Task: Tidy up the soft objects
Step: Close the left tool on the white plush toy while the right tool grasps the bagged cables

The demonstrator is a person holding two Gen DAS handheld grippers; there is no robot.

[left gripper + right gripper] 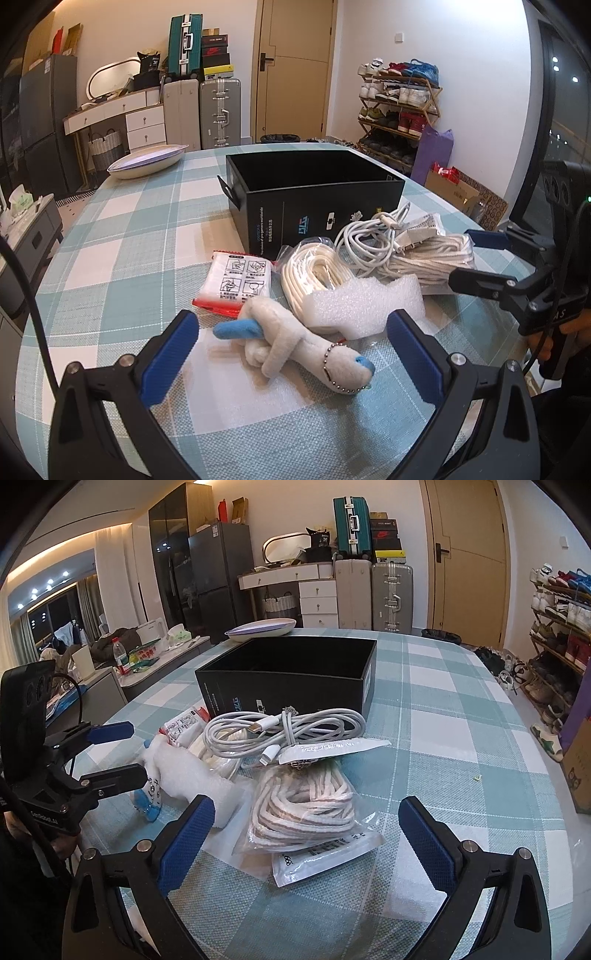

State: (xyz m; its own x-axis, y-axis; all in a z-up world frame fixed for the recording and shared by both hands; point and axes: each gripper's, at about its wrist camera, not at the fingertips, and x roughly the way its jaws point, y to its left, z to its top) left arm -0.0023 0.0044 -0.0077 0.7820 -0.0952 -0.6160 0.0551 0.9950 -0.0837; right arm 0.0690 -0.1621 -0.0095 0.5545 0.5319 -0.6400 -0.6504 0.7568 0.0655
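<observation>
Left wrist view: one plush toy [291, 343] is framed between the spread left hand-held gripper [291, 350]. Two bagged rope coils [306, 805] [314, 273], one cable bundle [280, 731], one foam piece [365, 302] and one black box [314, 195] are seen on the bench [129, 240]; the right hand-held gripper [306, 834] is spread too.

Both tongs, left tongs [291, 332] and right tongs [306, 818], hover low, jaws spread wide, gripping nothing.

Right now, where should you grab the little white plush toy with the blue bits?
Probably by its thick white body, the middle of the plush toy. It lies flat on the table, slantwise, between the wide-open fingers of the left hand-held gripper. Come from above and close across the narrow width, keeping off the bead chain near its blue-tipped end and the foam piece beside it.
</observation>
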